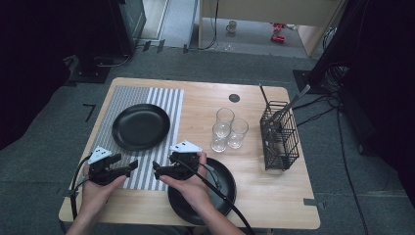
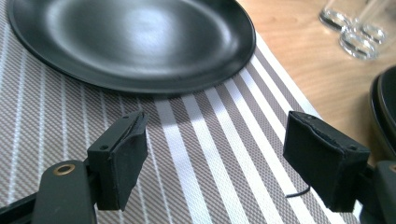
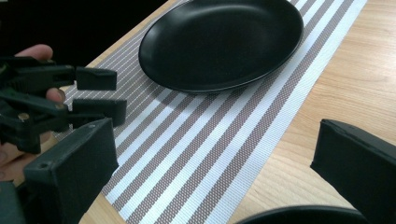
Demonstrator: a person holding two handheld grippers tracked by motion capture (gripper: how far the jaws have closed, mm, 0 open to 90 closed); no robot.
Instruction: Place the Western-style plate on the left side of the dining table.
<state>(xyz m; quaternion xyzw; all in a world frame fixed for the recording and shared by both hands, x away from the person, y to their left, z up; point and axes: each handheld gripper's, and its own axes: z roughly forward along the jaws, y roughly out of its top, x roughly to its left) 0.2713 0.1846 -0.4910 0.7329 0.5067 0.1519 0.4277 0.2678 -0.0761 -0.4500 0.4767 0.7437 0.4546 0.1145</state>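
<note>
High view: both tongs, left (image 1: 133, 166) and right (image 1: 156, 170), were released above striped placemat (image 1: 147, 98); tugging it could slide black plate (image 1: 141, 126).

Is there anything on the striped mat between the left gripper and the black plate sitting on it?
Nothing visible. The left gripper has open jaws over bare striped mat, and the black plate lies just ahead. The glasses stand off to the side.
</note>
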